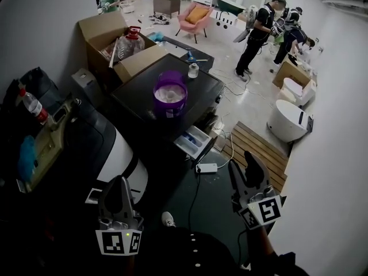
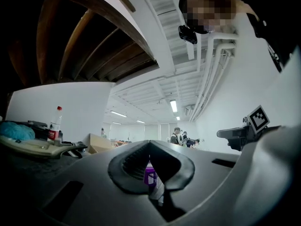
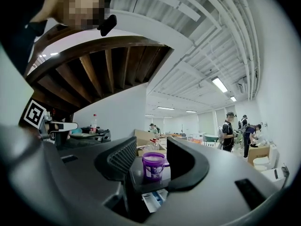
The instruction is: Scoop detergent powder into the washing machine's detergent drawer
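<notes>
A purple tub [image 1: 169, 94] of white powder stands open on the black washing machine [image 1: 138, 88]. Below its front edge the detergent drawer [image 1: 194, 142] is pulled out. Both grippers hang low in front of the machine, well short of it. My left gripper [image 1: 119, 203] is shut with nothing in it; in the left gripper view its tips [image 2: 149, 142] meet above the tub [image 2: 150, 178]. My right gripper [image 1: 246, 174] is open and empty. In the right gripper view the tub [image 3: 153, 166] and the drawer [image 3: 153, 199] show in the gap of my right gripper [image 3: 152, 140].
A small jar [image 1: 193, 70] stands at the machine's back edge. Behind it is a cardboard box [image 1: 109, 39] with a water jug [image 1: 131, 42]. A power strip [image 1: 207, 168] and cables lie on the floor beside a wooden pallet [image 1: 259, 148]. White toilets [image 1: 287, 119] and people [image 1: 256, 36] are at the right.
</notes>
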A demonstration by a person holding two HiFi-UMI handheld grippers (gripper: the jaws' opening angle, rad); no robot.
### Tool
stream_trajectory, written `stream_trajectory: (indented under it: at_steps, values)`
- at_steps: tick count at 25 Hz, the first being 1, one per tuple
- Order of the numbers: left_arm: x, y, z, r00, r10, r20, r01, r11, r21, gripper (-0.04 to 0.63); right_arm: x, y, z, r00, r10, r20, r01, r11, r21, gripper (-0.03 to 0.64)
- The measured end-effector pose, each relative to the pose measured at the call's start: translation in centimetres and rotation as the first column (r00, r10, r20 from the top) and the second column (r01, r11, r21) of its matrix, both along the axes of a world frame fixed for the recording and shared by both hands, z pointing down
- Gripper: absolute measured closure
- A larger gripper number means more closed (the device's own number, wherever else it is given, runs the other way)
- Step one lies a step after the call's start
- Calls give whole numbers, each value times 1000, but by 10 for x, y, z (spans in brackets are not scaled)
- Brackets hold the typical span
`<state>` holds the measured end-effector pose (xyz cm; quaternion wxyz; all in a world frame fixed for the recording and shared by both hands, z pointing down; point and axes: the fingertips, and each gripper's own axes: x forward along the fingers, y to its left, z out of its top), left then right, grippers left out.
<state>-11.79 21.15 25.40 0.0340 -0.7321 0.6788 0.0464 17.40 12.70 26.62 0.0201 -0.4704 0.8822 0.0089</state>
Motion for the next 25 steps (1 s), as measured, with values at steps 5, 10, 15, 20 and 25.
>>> stream_trajectory:
  at_steps: [5,10,15,20,25]
  values:
    - [-20,-25,-2,999,32,-4,-32,999,18,581,-20,-19,-4,1000,29,3,-30,1000,9,418]
    - [-33,-43,6,998,65,-2,-65,998,4,581,-40,-32,-8,998,56,27,-57,998,13,419]
    - [-40,-62,17,997,71,-5,-71,997,-23,581,-44,-49,4,997,71,25,-70,997,-15,418]
    - [-40,-90,19,998,63,2,-63,998,-26,581,-46,-79,10,998,56,30,-55,998,-19,417]
    - [-38,-125,18,999,33,12,-33,999,-29,581,-49,-127,10,999,22,46,-21,999,-29,417]
